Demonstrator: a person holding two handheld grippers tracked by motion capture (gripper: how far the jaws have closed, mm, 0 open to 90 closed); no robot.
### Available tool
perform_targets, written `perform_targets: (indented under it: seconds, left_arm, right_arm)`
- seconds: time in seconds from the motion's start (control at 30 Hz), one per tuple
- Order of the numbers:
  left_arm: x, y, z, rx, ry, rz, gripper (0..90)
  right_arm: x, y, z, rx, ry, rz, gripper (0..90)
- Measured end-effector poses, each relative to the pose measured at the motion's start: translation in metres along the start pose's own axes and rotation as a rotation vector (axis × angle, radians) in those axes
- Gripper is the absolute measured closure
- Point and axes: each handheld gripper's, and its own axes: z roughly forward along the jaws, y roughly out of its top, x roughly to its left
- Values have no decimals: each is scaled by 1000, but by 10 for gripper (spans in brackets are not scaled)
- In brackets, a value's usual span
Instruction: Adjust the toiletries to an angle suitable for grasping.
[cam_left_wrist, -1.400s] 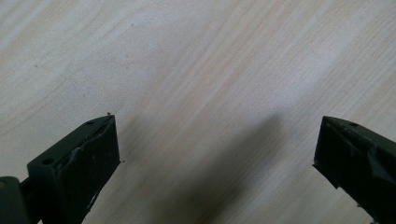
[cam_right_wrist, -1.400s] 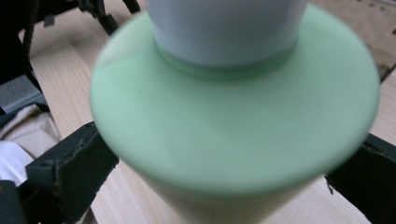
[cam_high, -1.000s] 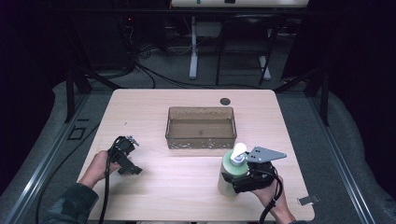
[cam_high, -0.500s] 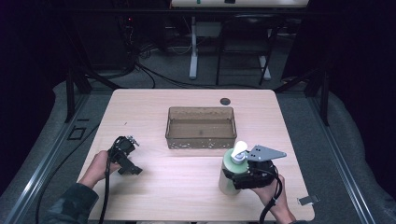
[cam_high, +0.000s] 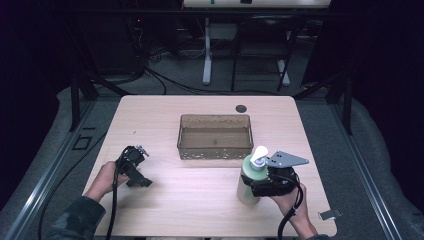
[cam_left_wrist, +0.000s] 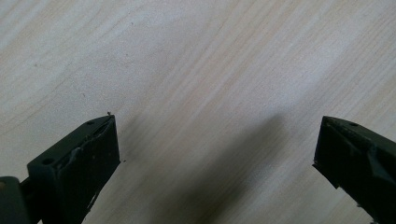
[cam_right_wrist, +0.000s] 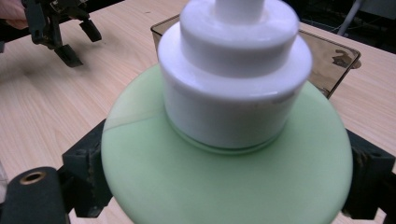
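Observation:
A pale green pump bottle (cam_high: 246, 181) with a white pump head (cam_high: 258, 154) stands upright on the wooden table (cam_high: 200, 200), at the front right. My right gripper (cam_high: 253, 184) comes at it from the right. Its jaws have just been closing and now press on both sides of the bottle's body (cam_right_wrist: 224, 182). My left gripper (cam_high: 141, 167) rests at the front left, a hand around it. It is open, its fingers (cam_left_wrist: 84, 158) spread wide over bare wood with nothing between them.
A clear brownish tray (cam_high: 215, 118) sits in the middle of the table, just behind the bottle. A small black disc (cam_high: 241, 108) lies behind the tray. A small metal piece (cam_high: 330, 214) lies by the table's front right edge. Cables trail toward the person.
The right gripper and the bottle have shifted only slightly. The left gripper has stayed where it was.

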Motion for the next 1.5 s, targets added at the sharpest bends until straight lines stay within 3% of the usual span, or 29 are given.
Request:
perform_targets:
  seconds: [0.9, 1.5]
  left_arm:
    - [1, 0, -1, -10, 2, -7, 1]
    - [1, 0, 0, -6, 4, -10, 1]
  right_arm:
    - [-22, 10, 15, 7, -80, 49, 119]
    - [-29, 16, 25, 0, -179, 118, 119]
